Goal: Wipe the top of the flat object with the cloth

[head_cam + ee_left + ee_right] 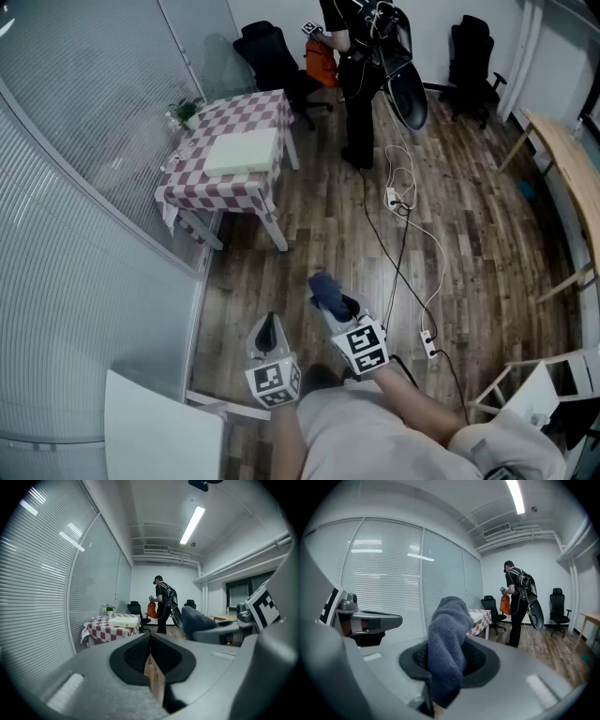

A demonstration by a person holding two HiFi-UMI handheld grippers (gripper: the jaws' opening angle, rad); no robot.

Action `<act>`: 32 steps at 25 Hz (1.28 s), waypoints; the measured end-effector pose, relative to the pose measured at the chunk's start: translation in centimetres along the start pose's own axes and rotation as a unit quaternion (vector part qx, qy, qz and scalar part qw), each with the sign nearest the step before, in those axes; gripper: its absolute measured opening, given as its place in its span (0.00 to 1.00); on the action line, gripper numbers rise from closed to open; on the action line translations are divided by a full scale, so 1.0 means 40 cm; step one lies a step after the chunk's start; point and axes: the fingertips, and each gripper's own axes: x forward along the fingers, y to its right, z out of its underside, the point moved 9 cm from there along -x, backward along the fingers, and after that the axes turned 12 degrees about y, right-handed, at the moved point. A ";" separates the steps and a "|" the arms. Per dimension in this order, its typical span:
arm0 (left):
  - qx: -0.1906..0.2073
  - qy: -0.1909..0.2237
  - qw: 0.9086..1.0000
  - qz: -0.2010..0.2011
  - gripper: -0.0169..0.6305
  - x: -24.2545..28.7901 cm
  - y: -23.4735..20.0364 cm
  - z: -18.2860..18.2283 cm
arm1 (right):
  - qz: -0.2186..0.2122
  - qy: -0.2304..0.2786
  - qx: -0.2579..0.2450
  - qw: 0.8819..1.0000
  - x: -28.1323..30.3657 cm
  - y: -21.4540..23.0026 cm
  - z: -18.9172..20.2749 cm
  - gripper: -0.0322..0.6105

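A pale flat slab (242,152) lies on a small table with a red-and-white checked cloth (228,191), far ahead of me; the left gripper view shows the slab (123,620) on it too. My right gripper (330,302) is shut on a dark blue cloth (325,290), which sticks up between its jaws as a folded wad (447,651). My left gripper (271,330) is shut with nothing in it, its jaws pressed together (151,667). Both grippers hang over the wooden floor, well short of the table.
A person in black (361,56) stands beyond the table by office chairs (272,52). Cables and power strips (427,342) trail across the floor to my right. A glass wall with blinds (84,187) runs along the left. A wooden bench (567,169) stands at the right.
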 end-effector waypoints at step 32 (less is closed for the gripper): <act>-0.003 0.046 0.996 -0.078 0.04 0.397 -0.279 -0.093 | 0.048 -0.007 0.052 0.997 0.381 0.421 -0.114 0.23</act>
